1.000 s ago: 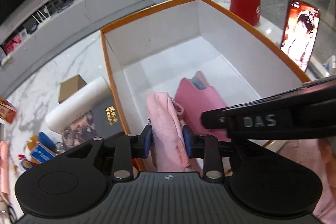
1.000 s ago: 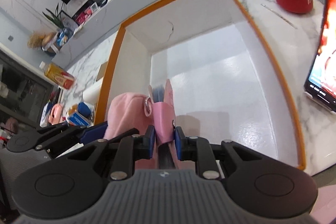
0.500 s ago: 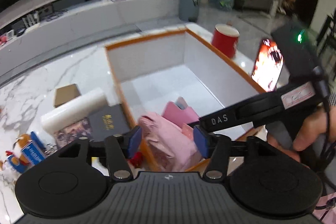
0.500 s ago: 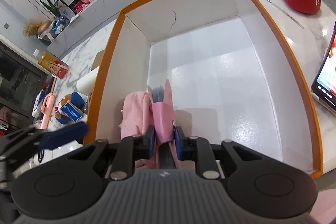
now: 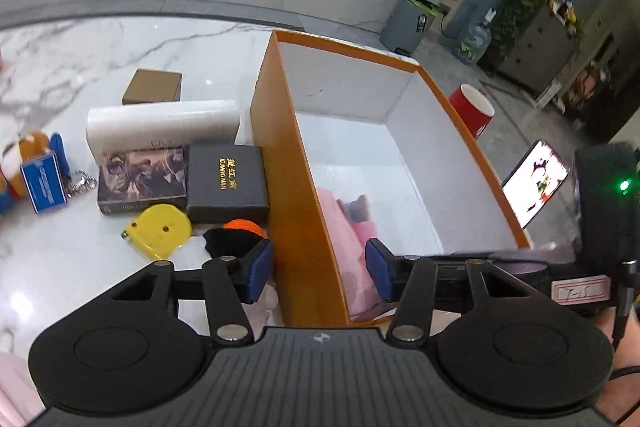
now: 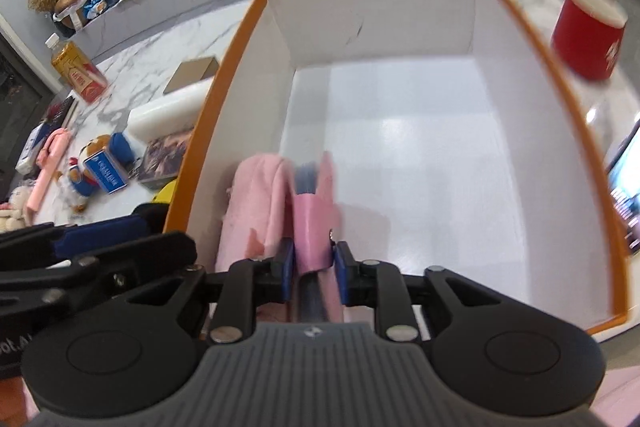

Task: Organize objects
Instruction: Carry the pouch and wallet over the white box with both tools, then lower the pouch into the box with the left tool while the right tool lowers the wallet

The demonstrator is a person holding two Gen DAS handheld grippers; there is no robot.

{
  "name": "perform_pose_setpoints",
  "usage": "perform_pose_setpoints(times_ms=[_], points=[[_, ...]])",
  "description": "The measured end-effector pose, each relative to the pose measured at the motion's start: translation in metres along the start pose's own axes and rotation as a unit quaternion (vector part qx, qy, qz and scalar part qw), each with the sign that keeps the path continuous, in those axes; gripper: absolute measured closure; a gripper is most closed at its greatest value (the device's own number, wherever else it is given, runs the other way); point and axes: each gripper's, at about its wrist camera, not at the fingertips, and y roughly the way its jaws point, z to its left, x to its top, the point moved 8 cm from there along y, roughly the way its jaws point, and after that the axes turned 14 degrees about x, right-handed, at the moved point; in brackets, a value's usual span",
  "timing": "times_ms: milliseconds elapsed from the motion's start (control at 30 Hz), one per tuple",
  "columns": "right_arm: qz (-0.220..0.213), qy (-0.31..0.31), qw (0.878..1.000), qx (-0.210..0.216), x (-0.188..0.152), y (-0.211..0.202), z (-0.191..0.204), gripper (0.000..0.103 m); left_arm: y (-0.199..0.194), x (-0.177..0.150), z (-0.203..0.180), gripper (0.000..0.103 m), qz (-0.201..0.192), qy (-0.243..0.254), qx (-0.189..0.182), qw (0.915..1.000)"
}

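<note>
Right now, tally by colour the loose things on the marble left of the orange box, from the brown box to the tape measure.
Brown: 1, small carton
White: 1, roll
Black: 1, gift box
Dark printed: 1, picture box
Yellow: 1, tape measure
Total: 5

Black linkage arms, silver screws; blue pads (image 5: 259,269); ribbed grey housing.
</note>
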Motion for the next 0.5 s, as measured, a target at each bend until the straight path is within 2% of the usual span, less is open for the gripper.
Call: perform_pose_setpoints(times_ms=[167,367,433,500], points=[[0.002,0.038,0.999,0.031,0.000,-0.001,-0.005,0.072,0.003,0.004,0.002,0.043,0.003,-0.017,-0.022,0.9996],[-0.022,0.075,0.995,0.056,0.005,-0.018,-0.012,0.068,0.007,0.004,0.004,0.043,0.008,-0.032,-0.031,0.9990],[-0.026,0.078,0.995,0.063,0.005,-0.021,-0.014,0.071,0.007,0.003,0.005,0.043,0.008,-0.034,-0.032,0.9989],[-0.029,0.082,0.994,0.070,0.005,-0.021,-0.014,0.080,0.005,0.004,0.005,0.043,0.007,-0.034,-0.033,0.9988]])
